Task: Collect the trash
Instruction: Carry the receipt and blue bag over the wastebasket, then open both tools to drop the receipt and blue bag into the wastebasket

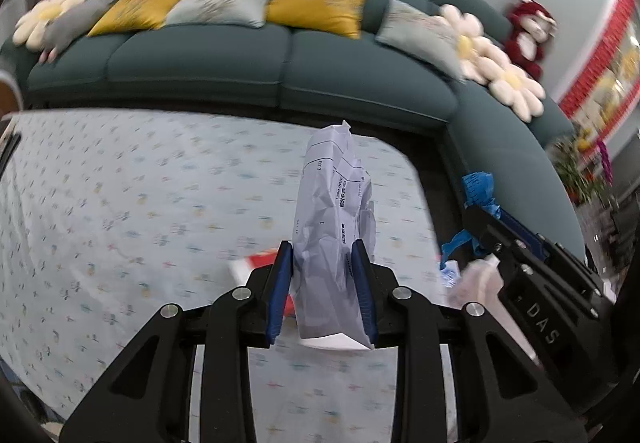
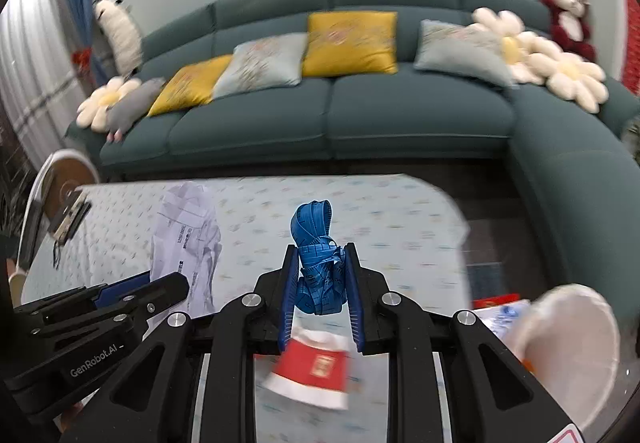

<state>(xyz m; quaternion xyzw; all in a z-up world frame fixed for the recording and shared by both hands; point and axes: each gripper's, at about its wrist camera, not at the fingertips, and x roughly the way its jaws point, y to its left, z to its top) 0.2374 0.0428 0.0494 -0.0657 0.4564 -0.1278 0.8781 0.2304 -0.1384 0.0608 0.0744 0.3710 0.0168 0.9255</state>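
Observation:
My left gripper [image 1: 323, 249] is shut on a crumpled white printed paper [image 1: 334, 211], held upright above the table with the flowered cloth [image 1: 120, 203]. The same paper [image 2: 186, 239] shows in the right wrist view, beside the left gripper's black body. My right gripper [image 2: 321, 249] is shut on a bunched blue tape measure [image 2: 318, 263], also lifted off the table; it appears at the right in the left wrist view as the blue tape [image 1: 478, 191]. Below the right gripper a red and white paper cup [image 2: 312, 373] lies on its side on the cloth.
A dark green corner sofa [image 1: 320, 71] with yellow and grey cushions runs behind and to the right of the table. A white bowl-like container [image 2: 568, 343] and more wrappers [image 2: 500, 309] sit at the table's right end. A fan [image 2: 60, 183] stands at the left.

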